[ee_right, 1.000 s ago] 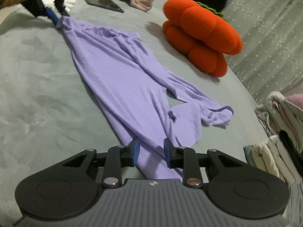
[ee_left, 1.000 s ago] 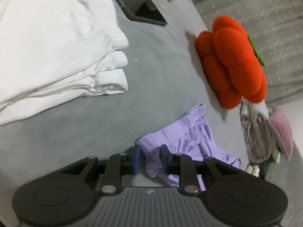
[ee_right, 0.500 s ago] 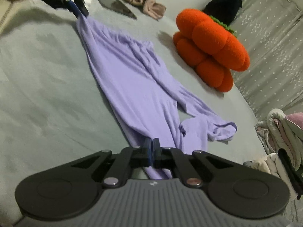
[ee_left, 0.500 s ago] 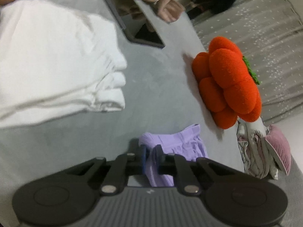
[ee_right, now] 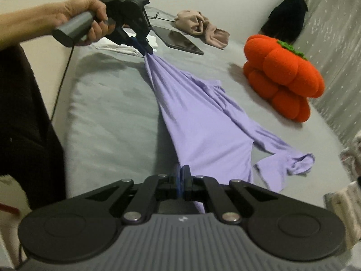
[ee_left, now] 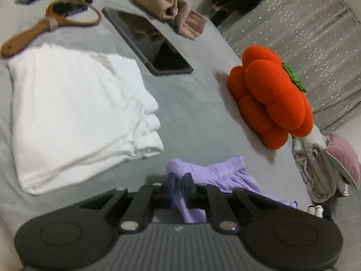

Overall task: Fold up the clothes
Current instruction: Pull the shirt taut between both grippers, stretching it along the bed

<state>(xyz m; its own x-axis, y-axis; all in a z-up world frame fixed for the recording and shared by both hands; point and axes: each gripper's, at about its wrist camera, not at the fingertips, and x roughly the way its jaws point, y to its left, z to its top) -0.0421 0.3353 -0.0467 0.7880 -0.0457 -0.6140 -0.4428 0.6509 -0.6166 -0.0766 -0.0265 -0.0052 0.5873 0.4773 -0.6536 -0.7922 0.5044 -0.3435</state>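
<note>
Right gripper (ee_right: 182, 176): nearest the right wrist camera, jaws pressed together, pinching the near end of the lilac trousers (ee_right: 203, 124).
Left gripper (ee_left: 179, 186): jaws nearly together, pinching the trousers' waistband corner; a hand (ee_right: 88, 20) grips its handle.
Lilac trousers: stretched between both grippers over the grey bed (ee_right: 112, 113), one leg trailing to the right.
Folded white garment (ee_left: 74, 115): left of the trousers' waistband.
Orange pumpkin cushion (ee_right: 284, 76): right, beyond the trousers.
Tablet (ee_left: 149, 45): dark screen, farther back.
Beige garment (ee_left: 169, 11): crumpled, farthest.
</note>
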